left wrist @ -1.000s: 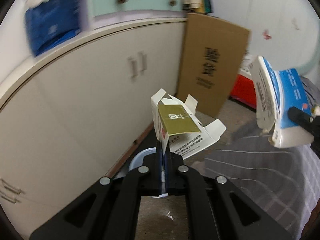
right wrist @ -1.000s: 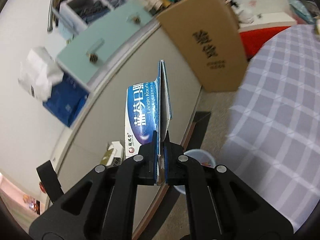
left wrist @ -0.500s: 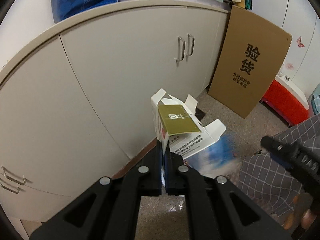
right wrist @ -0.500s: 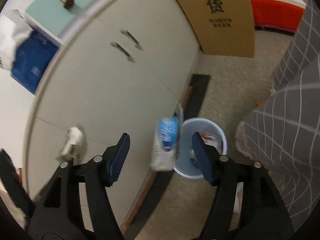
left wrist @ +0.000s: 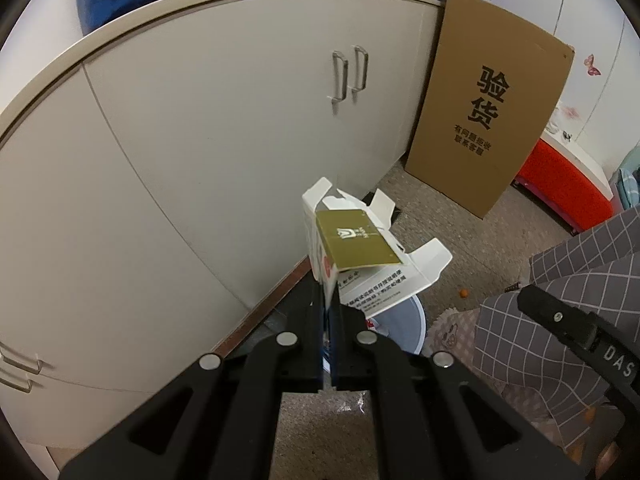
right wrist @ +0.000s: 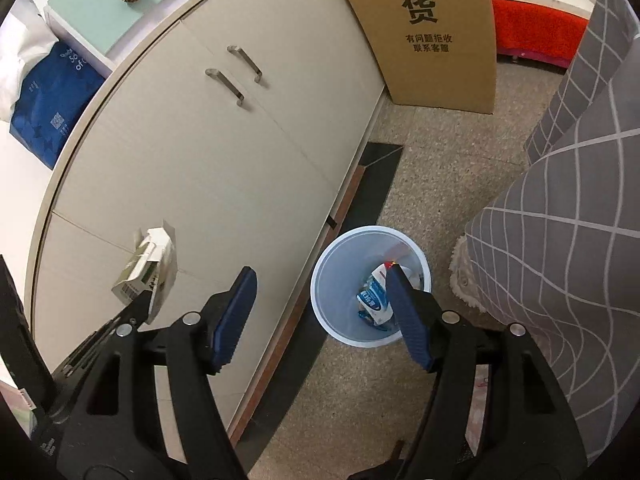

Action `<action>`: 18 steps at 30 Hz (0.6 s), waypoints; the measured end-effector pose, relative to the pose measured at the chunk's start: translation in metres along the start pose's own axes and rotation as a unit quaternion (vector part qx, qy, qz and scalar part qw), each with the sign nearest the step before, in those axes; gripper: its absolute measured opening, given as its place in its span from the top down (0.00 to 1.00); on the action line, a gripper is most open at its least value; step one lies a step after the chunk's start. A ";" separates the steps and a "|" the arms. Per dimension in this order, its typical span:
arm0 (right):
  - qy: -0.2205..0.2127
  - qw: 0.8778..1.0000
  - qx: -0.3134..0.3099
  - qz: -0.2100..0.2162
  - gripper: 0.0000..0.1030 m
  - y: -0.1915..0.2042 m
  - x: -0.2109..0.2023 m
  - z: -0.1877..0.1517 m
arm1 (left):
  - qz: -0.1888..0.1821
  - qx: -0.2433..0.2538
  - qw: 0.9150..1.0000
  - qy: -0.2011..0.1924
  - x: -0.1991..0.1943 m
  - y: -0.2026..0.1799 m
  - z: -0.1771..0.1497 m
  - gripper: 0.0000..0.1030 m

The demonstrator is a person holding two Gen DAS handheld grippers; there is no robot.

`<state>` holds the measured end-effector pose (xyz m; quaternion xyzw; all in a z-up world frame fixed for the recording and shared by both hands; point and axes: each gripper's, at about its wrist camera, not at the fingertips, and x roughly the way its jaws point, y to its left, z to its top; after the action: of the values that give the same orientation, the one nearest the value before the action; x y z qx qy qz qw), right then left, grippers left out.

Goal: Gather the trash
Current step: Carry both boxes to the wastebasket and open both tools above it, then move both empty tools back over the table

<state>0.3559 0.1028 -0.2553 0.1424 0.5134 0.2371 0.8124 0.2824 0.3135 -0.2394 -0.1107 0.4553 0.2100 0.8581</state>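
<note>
A: Trash first, nearest the left gripper (left wrist: 329, 322): what does it hold?

B: Its jaws are pressed together on the bottom edge of a white and olive carton (left wrist: 362, 252), opened flaps sticking up. From the right wrist view the same carton (right wrist: 146, 270) hangs off to the left, in front of the cabinet doors.

A: And the right gripper (right wrist: 320, 316)?

B: Its jaws have just been opening and now stand wide apart, with nothing between the blue pads (right wrist: 234, 316). Below and beyond them sits the pale blue waste bin (right wrist: 340, 256) on the speckled floor, close to the cabinet's base.

A: What's in the bin?

B: A blue and white package (right wrist: 374, 300) lies at the bottom among other scraps; the right-hand finger partly covers it. In the left wrist view only a bit of the bin (left wrist: 404, 326) shows behind the carton.

A: Further out?

B: A grey checked cloth (right wrist: 560, 216) hangs on the right. Past the bin, a tall brown cardboard box (right wrist: 432, 32) with black printed characters leans by the cabinet (right wrist: 208, 152), and a red item (right wrist: 536, 20) lies behind it.
</note>
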 end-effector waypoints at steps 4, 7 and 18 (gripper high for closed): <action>-0.017 1.000 -0.005 -0.001 0.34 0.002 -0.010 0.000 | -0.008 0.007 1.000 0.006 0.003 -0.008 0.001 0.98; -0.029 1.000 -0.006 0.004 0.34 0.002 -0.019 0.000 | -0.015 0.013 1.000 0.011 0.007 -0.017 0.004 0.98; -0.059 0.998 0.015 0.022 0.33 -0.004 -0.041 0.007 | -0.010 0.051 0.998 -0.027 0.000 -0.043 0.015 0.22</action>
<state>0.3485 0.0780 -0.2229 0.1798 0.4645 0.2380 0.8338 0.3134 0.2808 -0.2315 -0.0654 0.4408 0.1803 0.8769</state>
